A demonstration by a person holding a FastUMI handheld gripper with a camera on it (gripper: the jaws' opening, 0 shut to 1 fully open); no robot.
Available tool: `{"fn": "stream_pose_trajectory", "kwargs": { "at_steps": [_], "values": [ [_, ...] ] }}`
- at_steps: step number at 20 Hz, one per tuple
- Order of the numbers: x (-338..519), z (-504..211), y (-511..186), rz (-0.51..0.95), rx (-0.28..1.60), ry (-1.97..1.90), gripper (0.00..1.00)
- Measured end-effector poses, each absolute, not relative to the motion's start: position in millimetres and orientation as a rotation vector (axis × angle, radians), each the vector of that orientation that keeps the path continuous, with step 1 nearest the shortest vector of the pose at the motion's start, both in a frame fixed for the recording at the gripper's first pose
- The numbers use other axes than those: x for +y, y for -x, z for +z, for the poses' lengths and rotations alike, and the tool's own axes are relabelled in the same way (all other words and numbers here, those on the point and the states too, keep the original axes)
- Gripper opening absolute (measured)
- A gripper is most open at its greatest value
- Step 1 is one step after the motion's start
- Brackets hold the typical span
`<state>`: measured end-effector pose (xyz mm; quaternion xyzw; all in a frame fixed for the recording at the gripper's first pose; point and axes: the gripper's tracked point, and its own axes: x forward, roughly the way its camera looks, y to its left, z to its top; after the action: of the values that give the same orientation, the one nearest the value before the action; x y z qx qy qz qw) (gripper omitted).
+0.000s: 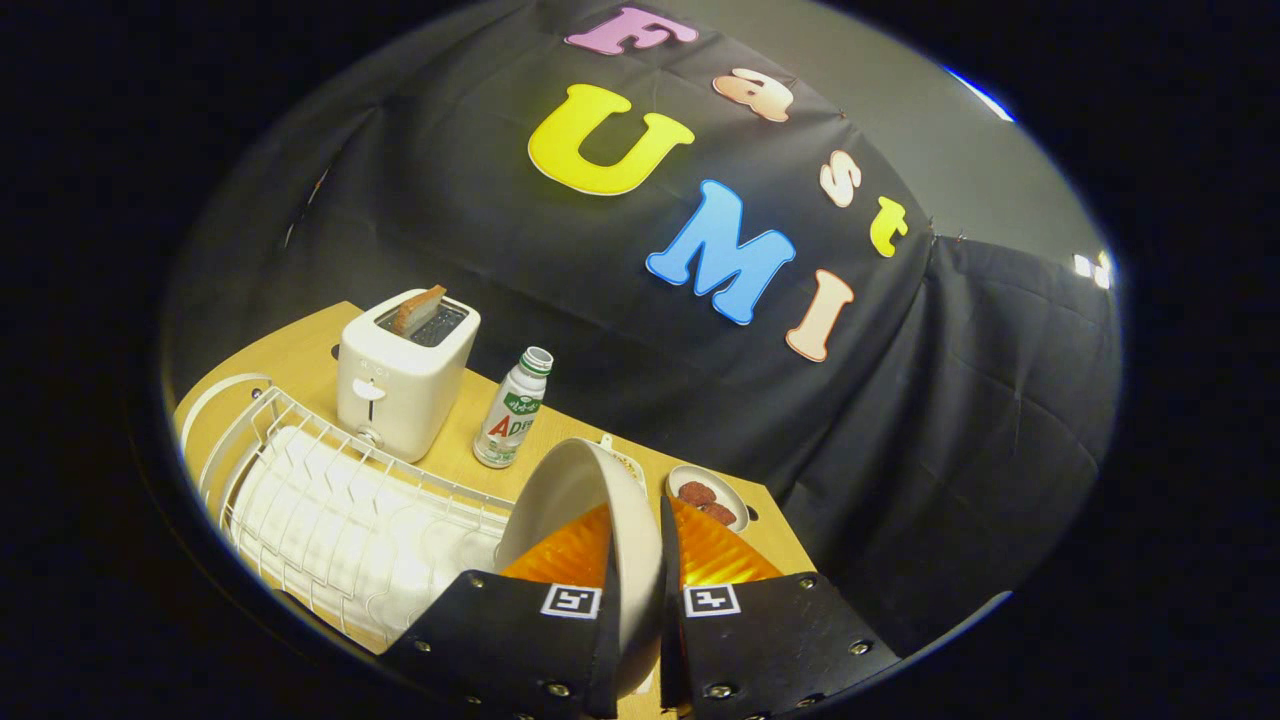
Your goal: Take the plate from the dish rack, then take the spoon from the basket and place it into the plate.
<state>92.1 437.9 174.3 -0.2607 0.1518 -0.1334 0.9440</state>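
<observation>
We begin with the light wooden table (300, 350), which runs off behind and to the left of the claw and ends in a corner just beyond the fingers on the right; past that edge hangs only dark cloth, so the open room for setting anything down lies forward and left. Next in size is the white wire dish rack (340, 520) on its white ribbed drip tray, just left of the fingers and low beside them; its slots near us stand bare. Beyond the rack sits a cream two-slot toaster (405, 372) with a brown slice of toast standing up out of it.

The round white plate (600, 510) is the task's thing, and it stands on edge between the fingers, rim clamped, bowl side facing left and tilted slightly. We judge it is held edgewise because that is how it stood in the rack. The claw (640, 610) is closed on its lower rim, both fingers pressing.

Ahead of the plate stands a small white plastic bottle (512, 412) with a green label, and just right of the plate lies a small white dish (712, 497) of reddish-brown pieces, near the table corner. We judge the plate should be lowered clear of both.
</observation>
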Motion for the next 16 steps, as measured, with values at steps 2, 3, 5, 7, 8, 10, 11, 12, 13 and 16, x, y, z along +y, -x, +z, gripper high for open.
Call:
{"fn": "stream_pose_trajectory", "kwargs": {
  "at_steps": [2, 3, 5, 7, 8, 10, 11, 12, 13, 16],
  "values": [
    [437, 184, -84, -0.275, 0.293, 0.534, 0.16],
    [435, 187, -79, -0.275, 0.288, 0.524, 0.16],
    [434, 194, -65, -0.274, 0.276, 0.503, 0.16],
    [433, 200, -49, -0.267, 0.264, 0.476, 0.16],
    [434, 202, -41, -0.259, 0.262, 0.463, 0.16],
    [431, 205, -25, -0.248, 0.261, 0.445, 0.16],
    [429, 206, -17, -0.242, 0.260, 0.435, 0.16],
    [427, 206, -8, -0.235, 0.263, 0.423, 0.16],
    [424, 203, 0, -0.227, 0.267, 0.408, 0.16],
    [414, 194, 29, -0.219, 0.285, 0.355, 0.16]
  ]
}}
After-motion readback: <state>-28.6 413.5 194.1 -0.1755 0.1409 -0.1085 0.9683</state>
